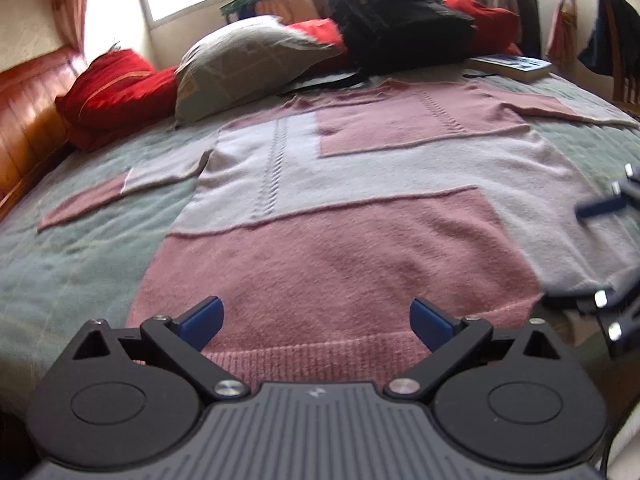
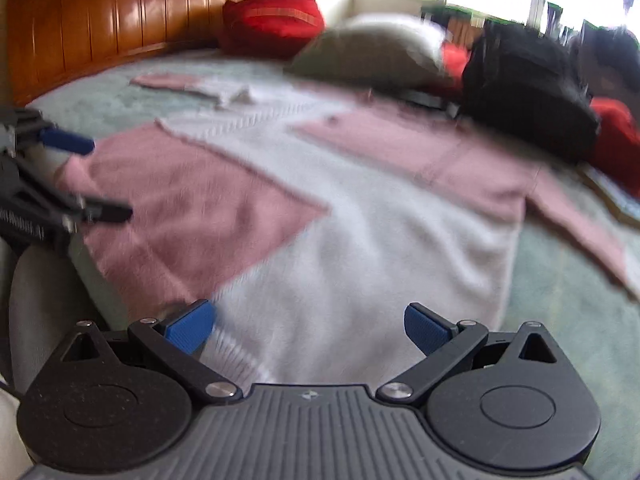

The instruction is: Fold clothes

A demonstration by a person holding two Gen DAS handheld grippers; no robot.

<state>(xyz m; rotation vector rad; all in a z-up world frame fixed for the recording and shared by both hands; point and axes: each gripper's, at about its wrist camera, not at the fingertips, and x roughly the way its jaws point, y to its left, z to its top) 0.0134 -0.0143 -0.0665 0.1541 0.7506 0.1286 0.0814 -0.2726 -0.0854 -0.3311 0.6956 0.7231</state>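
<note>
A pink and pale grey knitted sweater [image 1: 340,200] lies flat on the green bedspread, both sleeves spread out to the sides. My left gripper [image 1: 316,322] is open just above the pink ribbed hem, nothing between its blue pads. In the right wrist view the same sweater [image 2: 360,216] fills the middle, blurred. My right gripper [image 2: 306,326] is open over the grey lower corner near the hem, holding nothing. Each gripper shows at the edge of the other's view: the right one [image 1: 600,248] at the far right, the left one [image 2: 84,176] at the far left.
At the bed's far side lie a grey pillow [image 1: 244,64], red cushions [image 1: 116,88], a black backpack [image 1: 396,20] and a book [image 1: 516,66]. A wooden headboard [image 2: 100,20] runs along the left. Bare green bedspread [image 1: 80,264] flanks the sweater. A chair [image 1: 620,48] stands at right.
</note>
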